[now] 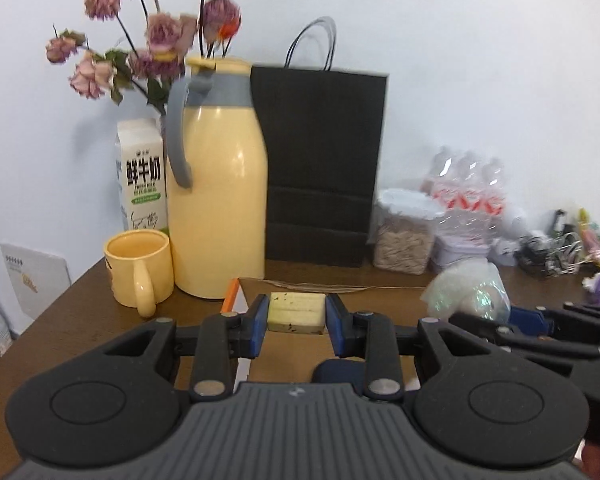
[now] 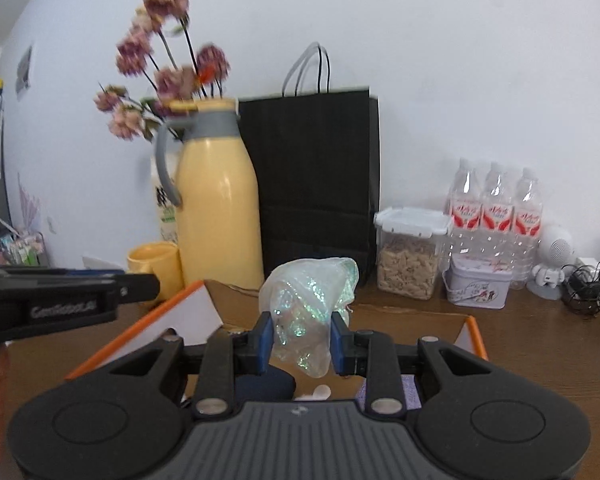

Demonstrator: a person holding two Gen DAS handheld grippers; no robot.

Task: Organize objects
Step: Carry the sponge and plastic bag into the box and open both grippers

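While the milk carton (image 1: 142, 176) behind the mug (image 1: 138, 270) reads "鲜牛奶" in bold black, the left gripper (image 1: 296, 314) clamps a pale yellow rectangular bar (image 1: 296, 312), speckled and matte, above an open cardboard box (image 2: 474, 334) with orange-edged flaps. Beside it, the right gripper (image 2: 300, 338) pinches a crinkled, iridescent plastic bag (image 2: 308, 300) over that box. "GenRobot.AI" marks the left gripper's side.
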